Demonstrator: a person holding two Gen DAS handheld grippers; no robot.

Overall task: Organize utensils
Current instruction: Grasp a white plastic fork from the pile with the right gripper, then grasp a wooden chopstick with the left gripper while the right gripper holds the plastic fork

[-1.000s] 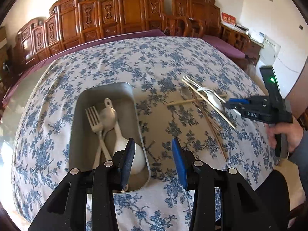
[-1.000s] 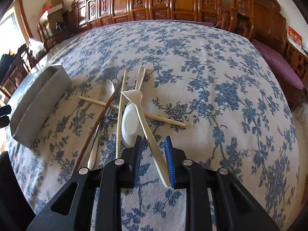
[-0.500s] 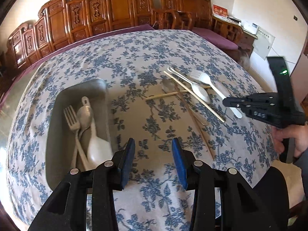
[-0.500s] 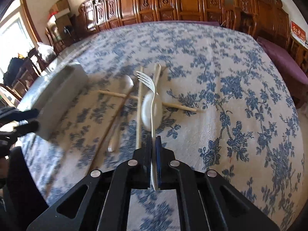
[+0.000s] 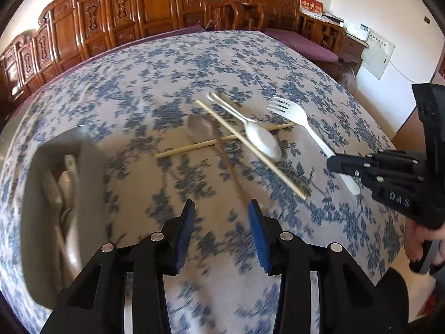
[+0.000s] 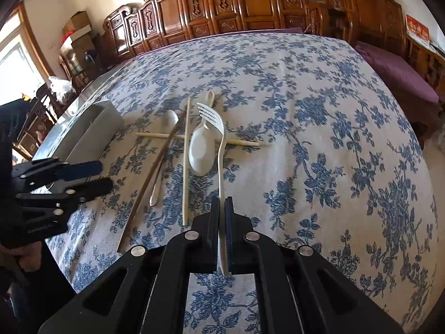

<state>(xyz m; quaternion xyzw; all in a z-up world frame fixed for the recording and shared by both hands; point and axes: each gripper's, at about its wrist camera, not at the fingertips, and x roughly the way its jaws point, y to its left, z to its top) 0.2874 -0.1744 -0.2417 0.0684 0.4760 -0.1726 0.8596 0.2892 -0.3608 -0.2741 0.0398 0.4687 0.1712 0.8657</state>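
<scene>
My right gripper (image 6: 222, 208) is shut on the handle of a white plastic fork (image 6: 219, 150), whose tines point away and hang above the pile. The same fork (image 5: 300, 128) juts from the right gripper (image 5: 338, 164) in the left wrist view. On the cloth lie a white spoon (image 6: 201, 150), a metal spoon (image 6: 164, 156) and several chopsticks (image 6: 185, 161). My left gripper (image 5: 221, 233) is open over bare cloth, just short of that pile. The grey metal tray (image 5: 91, 183) at the left holds a fork and spoons, blurred.
A round table with a blue-flowered cloth (image 6: 319, 139) carries everything. Carved wooden chairs (image 5: 155, 8) ring its far side. A purple cushioned bench (image 6: 395, 69) stands at the right. A person's hand (image 5: 417, 239) grips the right tool's handle.
The right gripper closed on the white fork and lifted it off the pile. The left gripper moved right, away from the tray toward the loose utensils, still open.
</scene>
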